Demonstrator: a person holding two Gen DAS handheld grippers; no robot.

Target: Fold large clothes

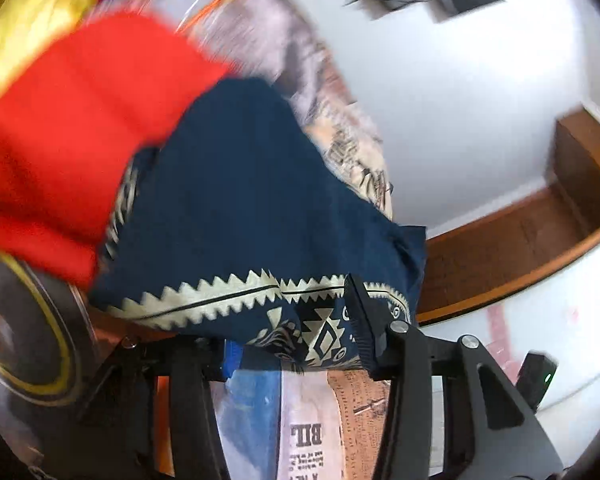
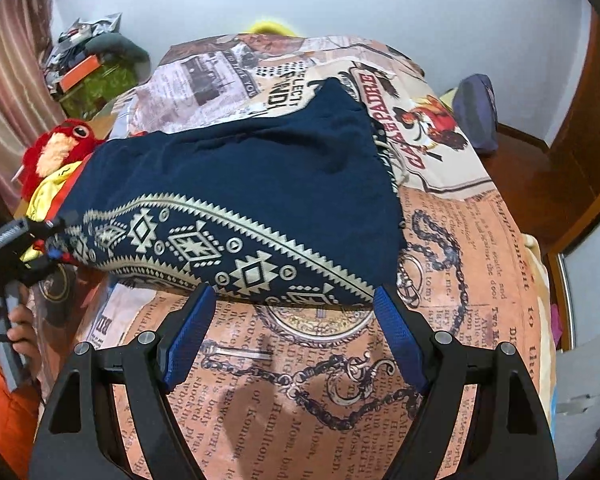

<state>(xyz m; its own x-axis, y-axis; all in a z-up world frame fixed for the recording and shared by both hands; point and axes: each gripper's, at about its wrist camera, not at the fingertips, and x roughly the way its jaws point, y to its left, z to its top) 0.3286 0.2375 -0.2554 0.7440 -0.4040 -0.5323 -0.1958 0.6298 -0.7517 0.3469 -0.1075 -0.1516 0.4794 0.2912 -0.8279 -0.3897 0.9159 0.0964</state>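
A navy garment [image 2: 240, 172] with a cream geometric border lies spread across a bed covered by a newspaper-print sheet [image 2: 480, 260]. In the right wrist view my left gripper [image 2: 58, 236] meets the garment's left corner, which looks raised off the bed. Seen from the left wrist, the patterned hem of the navy garment [image 1: 240, 200] is bunched between the fingers of the left gripper [image 1: 296, 344], one finger hidden under the cloth. My right gripper [image 2: 294, 308] stands open just short of the near hem, its blue pads [image 2: 188, 336] apart with nothing between them.
A red plush toy [image 2: 60, 144] and yellow cloth sit at the bed's left edge, and a red cushion [image 1: 80, 120] is blurred nearby. A person's hand [image 2: 16, 332] holds the left tool. Clutter [image 2: 92, 64] is piled back left, with a dark bag [image 2: 476, 112] back right.
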